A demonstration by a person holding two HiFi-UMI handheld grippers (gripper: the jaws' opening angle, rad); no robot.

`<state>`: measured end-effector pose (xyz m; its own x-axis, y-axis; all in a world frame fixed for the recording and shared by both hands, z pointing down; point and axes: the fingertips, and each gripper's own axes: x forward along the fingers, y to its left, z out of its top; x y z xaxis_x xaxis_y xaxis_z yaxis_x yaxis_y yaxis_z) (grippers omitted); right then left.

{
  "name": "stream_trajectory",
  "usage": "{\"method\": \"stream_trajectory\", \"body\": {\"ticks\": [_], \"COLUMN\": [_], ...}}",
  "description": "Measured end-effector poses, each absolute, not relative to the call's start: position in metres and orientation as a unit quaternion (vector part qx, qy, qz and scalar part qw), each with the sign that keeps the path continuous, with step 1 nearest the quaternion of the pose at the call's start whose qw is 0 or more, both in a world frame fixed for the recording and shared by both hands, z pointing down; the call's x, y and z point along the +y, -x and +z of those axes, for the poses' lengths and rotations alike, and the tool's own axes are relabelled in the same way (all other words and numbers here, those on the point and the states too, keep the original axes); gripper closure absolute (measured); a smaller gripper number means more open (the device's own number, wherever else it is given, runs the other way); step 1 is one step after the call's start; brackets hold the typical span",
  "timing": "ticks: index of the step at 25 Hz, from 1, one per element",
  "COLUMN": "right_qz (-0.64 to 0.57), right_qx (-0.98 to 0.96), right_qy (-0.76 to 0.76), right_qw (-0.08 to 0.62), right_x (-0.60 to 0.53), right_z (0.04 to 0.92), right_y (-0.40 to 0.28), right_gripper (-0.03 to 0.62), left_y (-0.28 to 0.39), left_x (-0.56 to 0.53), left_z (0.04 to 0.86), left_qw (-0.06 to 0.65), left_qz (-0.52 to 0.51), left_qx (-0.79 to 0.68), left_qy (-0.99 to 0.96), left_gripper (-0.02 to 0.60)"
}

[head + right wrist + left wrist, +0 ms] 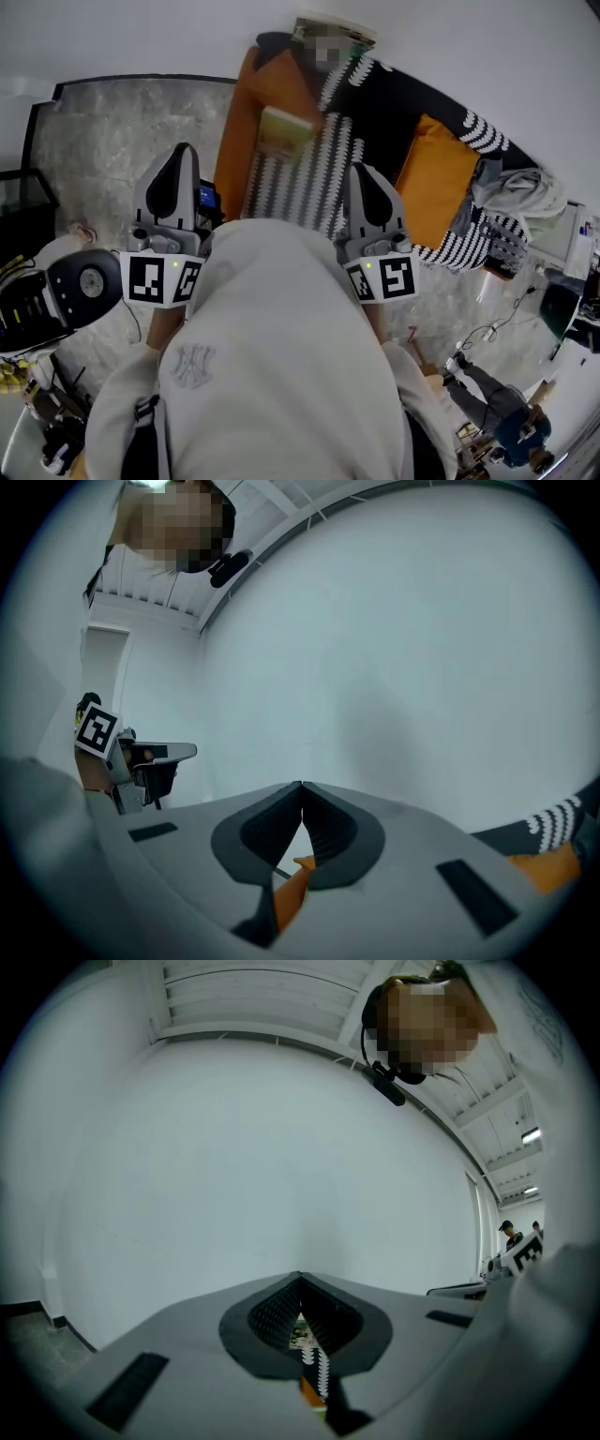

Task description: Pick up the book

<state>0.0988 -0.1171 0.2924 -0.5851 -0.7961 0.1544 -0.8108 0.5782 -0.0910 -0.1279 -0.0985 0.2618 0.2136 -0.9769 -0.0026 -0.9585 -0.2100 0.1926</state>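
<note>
One pale yellowish book [284, 131] on striped cover [292, 192]

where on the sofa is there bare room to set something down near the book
The striped seat just below the book is bare, bordered by the left orange cushion and the right orange cushion. Further right it is crowded with crumpled grey cloth.

Left tool [184, 150], right tool [357, 169] — book [284, 131] on striped sofa [281, 190]
</note>
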Motion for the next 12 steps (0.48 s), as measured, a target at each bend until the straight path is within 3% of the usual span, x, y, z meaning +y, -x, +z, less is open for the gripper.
{"method": "stream_trajectory", "body": {"ticks": [12], "right_qz": [0.090], "right_qx": [-0.889], "right_qy": [-0.446], "right_qw": [0.060], "right_x": [-0.110], "right_z": [0.303], "right_y": [-0.102], "right_gripper": [0.577], "left_y": [0.144], "left_x": [-0.087], "left_z": [0.260], "left_qw": [0.061], "left_qz": [-0.061], "left_qx": [-0.645], "left_qy": [-0.760], "left_gripper": [0.574]}}
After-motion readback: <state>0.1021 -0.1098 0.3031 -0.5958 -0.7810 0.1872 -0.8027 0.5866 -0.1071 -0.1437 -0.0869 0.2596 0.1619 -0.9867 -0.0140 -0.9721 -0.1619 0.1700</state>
